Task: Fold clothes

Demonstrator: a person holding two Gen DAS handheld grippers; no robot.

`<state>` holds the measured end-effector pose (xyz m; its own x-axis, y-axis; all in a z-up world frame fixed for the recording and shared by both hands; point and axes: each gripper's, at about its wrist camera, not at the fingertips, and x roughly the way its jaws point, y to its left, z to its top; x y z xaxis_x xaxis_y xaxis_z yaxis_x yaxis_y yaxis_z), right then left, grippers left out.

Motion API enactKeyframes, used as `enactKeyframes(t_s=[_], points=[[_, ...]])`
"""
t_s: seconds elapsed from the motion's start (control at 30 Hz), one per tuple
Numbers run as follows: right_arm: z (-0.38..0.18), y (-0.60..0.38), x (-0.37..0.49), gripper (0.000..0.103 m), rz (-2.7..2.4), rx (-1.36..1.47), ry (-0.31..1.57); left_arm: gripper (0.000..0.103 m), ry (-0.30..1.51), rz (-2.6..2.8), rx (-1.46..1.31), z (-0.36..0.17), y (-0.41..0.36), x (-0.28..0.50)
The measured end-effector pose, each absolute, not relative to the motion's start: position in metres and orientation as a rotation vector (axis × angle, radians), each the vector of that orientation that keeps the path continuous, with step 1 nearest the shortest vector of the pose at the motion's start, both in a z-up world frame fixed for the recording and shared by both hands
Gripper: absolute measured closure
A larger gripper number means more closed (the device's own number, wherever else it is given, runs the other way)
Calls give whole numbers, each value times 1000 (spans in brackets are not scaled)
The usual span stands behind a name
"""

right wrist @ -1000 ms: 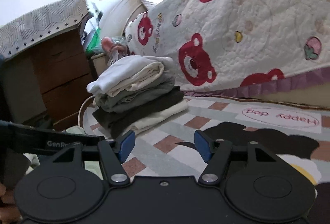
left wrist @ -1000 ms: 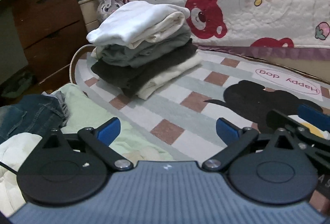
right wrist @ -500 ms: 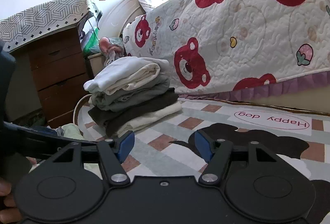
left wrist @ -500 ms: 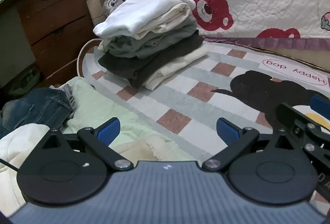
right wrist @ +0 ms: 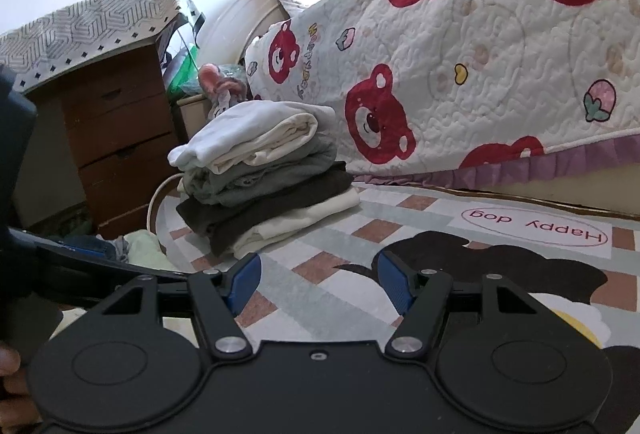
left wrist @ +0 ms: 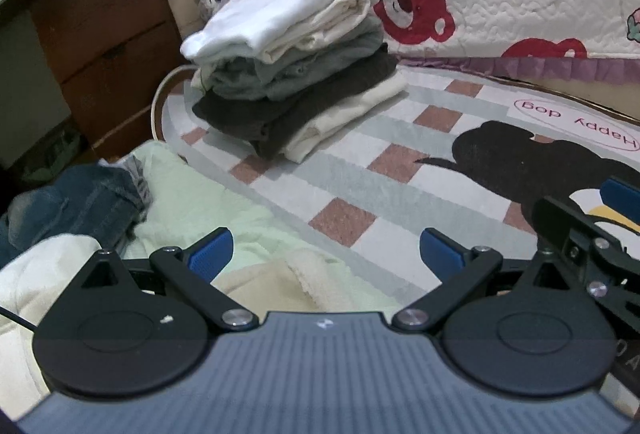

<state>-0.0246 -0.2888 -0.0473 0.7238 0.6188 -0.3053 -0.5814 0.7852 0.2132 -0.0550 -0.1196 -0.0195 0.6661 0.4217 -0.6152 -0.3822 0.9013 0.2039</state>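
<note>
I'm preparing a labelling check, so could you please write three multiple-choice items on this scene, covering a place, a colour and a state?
1. Where is the folded stack?
A. on the rug
B. on the dresser
C. on the quilt

2. What colour is the stack's top garment?
A. black
B. white
C. green

3. How is the left gripper?
A. shut on jeans
B. shut, empty
C. open, empty

Answers: 1 A, its bottom rests on the checked rug. 2 B, the top layer is white. 3 C, its blue fingers stand apart with nothing between.
</note>
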Motion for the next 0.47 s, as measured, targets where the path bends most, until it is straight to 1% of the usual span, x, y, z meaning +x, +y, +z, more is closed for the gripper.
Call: enactKeyframes(t_s=[0.47], points=[[-47, -287, -26, 33, 670, 98, 378, 1, 730, 449, 56, -22, -118, -53]])
